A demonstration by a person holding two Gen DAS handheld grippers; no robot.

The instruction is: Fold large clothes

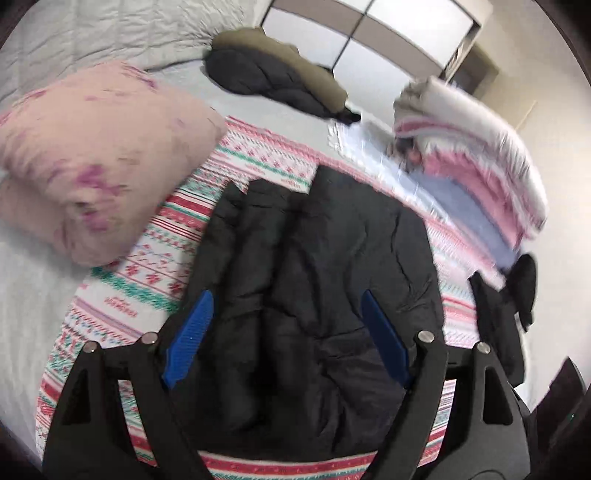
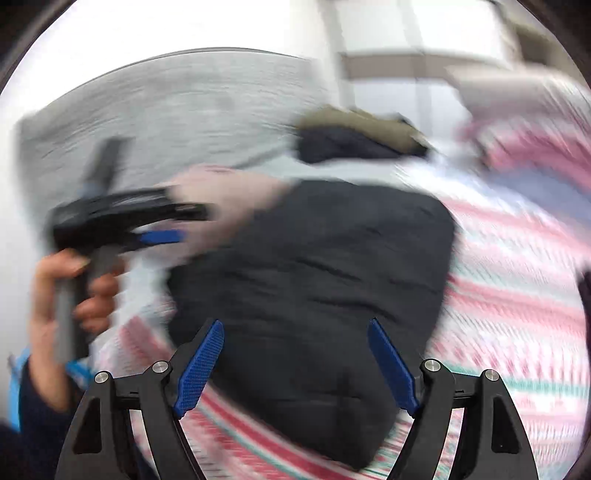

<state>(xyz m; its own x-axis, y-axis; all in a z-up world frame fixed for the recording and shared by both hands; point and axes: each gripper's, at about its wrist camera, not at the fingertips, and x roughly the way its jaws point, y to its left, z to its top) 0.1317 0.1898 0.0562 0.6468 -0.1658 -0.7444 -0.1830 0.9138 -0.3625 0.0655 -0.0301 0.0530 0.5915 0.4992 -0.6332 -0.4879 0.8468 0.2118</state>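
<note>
Where it lies folded into a compact bundle, the black padded jacket (image 1: 314, 280) rests on a bed, on top of a blanket with red, pink and green knitted-style stripes (image 1: 155, 266). The jacket sits near the middle of both wrist views.

The left hand-held gripper (image 1: 291, 332) hovers above the jacket's near part with its blue pads (image 1: 192, 332) spread wide and nothing between them. The right hand-held gripper (image 2: 295, 365) likewise stands open above the jacket's near edge, gripping nothing. In the right wrist view, which is heavily blurred, a hand (image 2: 74, 295) at the left holds the handle of the left hand-held gripper.

To the left of the jacket lies a pale pink pillow with purple marks (image 1: 99, 162), overlapping the striped blanket. At the far side of the bed lies a second folded garment, dark with an olive outer layer (image 1: 280, 77). To the right is a heap of pink, white and lilac bedding (image 1: 476, 173). The bed's pale grey quilted cover (image 1: 92, 37) shows at the far left, and beyond the bed stands a wardrobe with white panels (image 1: 369, 33)
</note>
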